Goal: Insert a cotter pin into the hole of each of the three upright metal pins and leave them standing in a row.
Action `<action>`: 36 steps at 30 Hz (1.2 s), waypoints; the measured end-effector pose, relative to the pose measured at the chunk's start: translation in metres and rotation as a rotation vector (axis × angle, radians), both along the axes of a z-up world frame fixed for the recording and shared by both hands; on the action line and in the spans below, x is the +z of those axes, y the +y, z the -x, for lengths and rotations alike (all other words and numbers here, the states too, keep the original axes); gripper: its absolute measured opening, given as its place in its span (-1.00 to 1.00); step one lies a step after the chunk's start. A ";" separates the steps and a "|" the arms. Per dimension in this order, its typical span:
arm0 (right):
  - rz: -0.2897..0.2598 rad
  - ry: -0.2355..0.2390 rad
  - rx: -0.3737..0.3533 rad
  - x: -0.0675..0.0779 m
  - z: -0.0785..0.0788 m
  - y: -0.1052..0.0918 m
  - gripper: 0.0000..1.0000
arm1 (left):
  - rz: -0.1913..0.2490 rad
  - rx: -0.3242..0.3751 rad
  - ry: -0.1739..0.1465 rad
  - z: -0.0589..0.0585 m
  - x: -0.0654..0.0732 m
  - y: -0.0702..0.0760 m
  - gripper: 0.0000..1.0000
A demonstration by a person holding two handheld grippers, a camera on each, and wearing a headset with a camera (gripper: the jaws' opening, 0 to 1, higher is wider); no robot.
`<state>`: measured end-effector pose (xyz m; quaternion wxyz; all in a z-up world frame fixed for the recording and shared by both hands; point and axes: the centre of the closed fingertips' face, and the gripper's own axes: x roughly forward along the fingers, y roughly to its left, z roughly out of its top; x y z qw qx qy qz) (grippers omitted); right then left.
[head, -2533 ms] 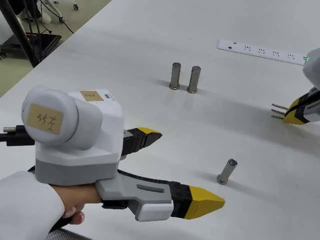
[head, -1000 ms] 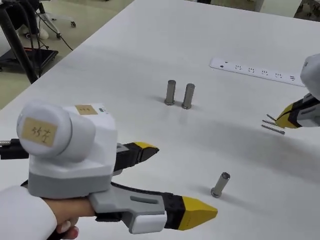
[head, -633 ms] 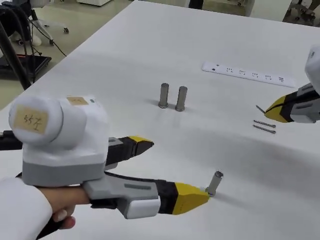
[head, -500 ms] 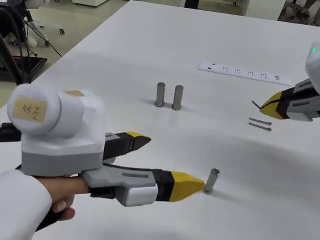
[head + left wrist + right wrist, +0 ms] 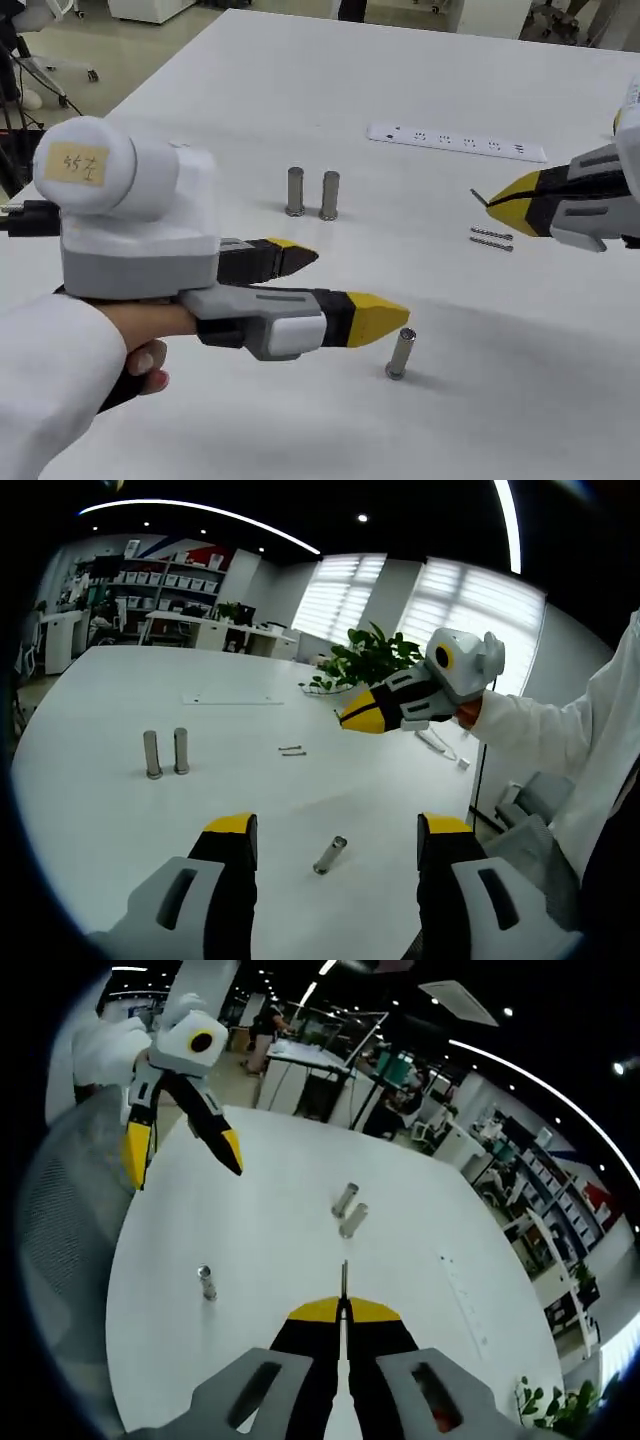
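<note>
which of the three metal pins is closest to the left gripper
The lone pin just beyond the left gripper, apart from the pair standing side by side farther back.

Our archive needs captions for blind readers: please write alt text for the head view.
The right gripper pinches one cotter pin above a white table, while the open left gripper hovers near a lone metal pin. Two more metal pins stand together; two cotter pins lie loose.

Rear left pin (image 5: 295, 191): grey metal cylinder, flared foot, upright, upper centre.
Rear right pin (image 5: 329, 195): alike, upright, just beside it.
Front pin (image 5: 400, 354): alike, lower centre, well apart; we cannot judge its tilt.
Loose cotter pins (image 5: 491, 238): two, lying parallel, centre right.
Held cotter pin (image 5: 478, 197): we note it clamped in the right gripper (image 5: 492, 204).
</note>
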<state>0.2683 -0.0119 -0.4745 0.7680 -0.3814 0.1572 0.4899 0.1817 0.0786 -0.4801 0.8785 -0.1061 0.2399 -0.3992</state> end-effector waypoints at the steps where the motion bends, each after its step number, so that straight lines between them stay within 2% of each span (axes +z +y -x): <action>1: -0.007 -0.012 -0.001 0.002 0.003 0.001 -1.00 | 0.008 0.002 0.000 -0.002 0.002 -0.002 0.23; 7: -0.011 -0.071 -0.002 0.008 0.022 0.004 -1.00 | -0.002 -0.024 -0.007 -0.006 0.004 -0.012 0.17; 12: -0.008 -0.100 0.009 0.009 0.037 0.009 -1.00 | 0.006 -0.044 -0.003 -0.008 0.006 -0.022 0.13; 26: 0.008 -0.122 0.054 0.000 0.066 0.022 -1.00 | 0.071 -0.074 0.016 -0.013 0.021 -0.041 -0.17; 36: 0.026 -0.141 0.073 0.001 0.076 0.026 -1.00 | 0.103 -0.097 0.041 -0.015 0.025 -0.051 -0.44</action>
